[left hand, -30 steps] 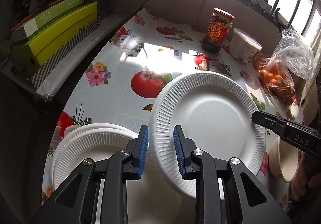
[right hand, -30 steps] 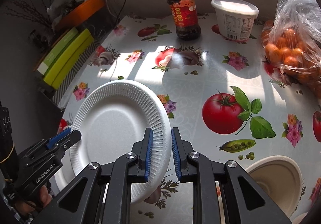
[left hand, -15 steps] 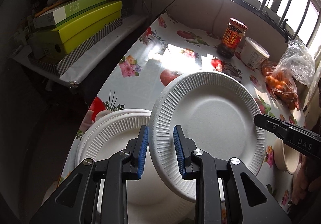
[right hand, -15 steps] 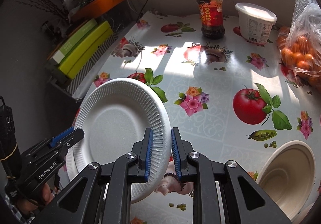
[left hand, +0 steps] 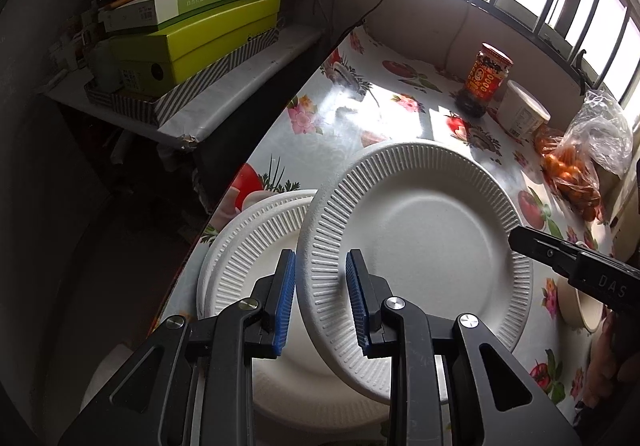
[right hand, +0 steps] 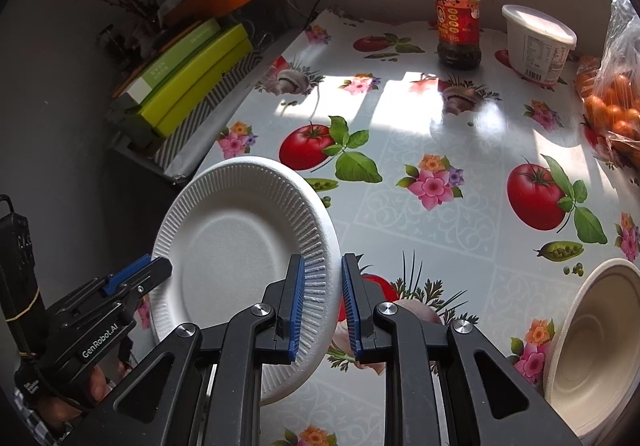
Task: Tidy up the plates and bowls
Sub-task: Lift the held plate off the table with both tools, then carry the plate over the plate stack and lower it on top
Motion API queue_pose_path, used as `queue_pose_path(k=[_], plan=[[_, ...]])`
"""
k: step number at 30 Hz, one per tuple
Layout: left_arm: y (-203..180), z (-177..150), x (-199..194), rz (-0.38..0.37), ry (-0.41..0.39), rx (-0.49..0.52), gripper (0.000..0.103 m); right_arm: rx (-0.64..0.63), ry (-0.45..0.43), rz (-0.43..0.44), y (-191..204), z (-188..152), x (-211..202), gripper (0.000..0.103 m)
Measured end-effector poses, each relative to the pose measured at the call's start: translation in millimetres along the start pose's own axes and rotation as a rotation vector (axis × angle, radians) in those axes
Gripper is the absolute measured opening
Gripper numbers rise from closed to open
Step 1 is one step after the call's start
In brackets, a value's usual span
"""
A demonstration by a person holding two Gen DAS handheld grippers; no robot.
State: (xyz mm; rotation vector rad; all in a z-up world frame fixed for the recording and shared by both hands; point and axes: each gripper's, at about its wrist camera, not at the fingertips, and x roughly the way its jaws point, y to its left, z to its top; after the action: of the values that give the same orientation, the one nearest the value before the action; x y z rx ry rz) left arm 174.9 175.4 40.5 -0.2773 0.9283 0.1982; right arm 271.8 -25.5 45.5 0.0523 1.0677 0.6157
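Observation:
A white ribbed paper plate (left hand: 424, 246) (right hand: 236, 246) hangs tilted above the table, carried between both grippers. My left gripper (left hand: 320, 262) is shut on its left rim. In the right wrist view that left gripper (right hand: 148, 270) shows at the plate's far side. My right gripper (right hand: 323, 262) is shut on the opposite rim, and its black finger (left hand: 520, 238) pokes in from the right. Under the held plate's left part lies a stack of matching plates (left hand: 248, 246) at the table's left edge. A beige bowl (right hand: 592, 346) (left hand: 580, 310) sits on the table at the right.
At the back stand a red-labelled jar (right hand: 458, 22), a white tub (right hand: 536, 42) and a bag of oranges (right hand: 612, 102). A side shelf with green boxes (left hand: 192, 42) lies left of the tablecloth (right hand: 420, 238). A dark gap separates shelf and table.
Both grippers have carried the plate leftward across the table, so it now overlaps the stack of plates. More of the stack and the side shelf show in the left wrist view.

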Motion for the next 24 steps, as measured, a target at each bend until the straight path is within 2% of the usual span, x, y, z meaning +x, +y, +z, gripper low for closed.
queue_pose_path(k=[7,24], plan=[[14.0,-11.6,-0.5,0.029,0.008,-0.01,0.027,-0.018,0.019,0.007,15.0,-5.4,10.1,0.019],[38.4,-22.2,0.4,0.041,0.022,-0.044,0.027,-0.042,0.056,0.005,34.5,-13.0,29.7,0.019]])
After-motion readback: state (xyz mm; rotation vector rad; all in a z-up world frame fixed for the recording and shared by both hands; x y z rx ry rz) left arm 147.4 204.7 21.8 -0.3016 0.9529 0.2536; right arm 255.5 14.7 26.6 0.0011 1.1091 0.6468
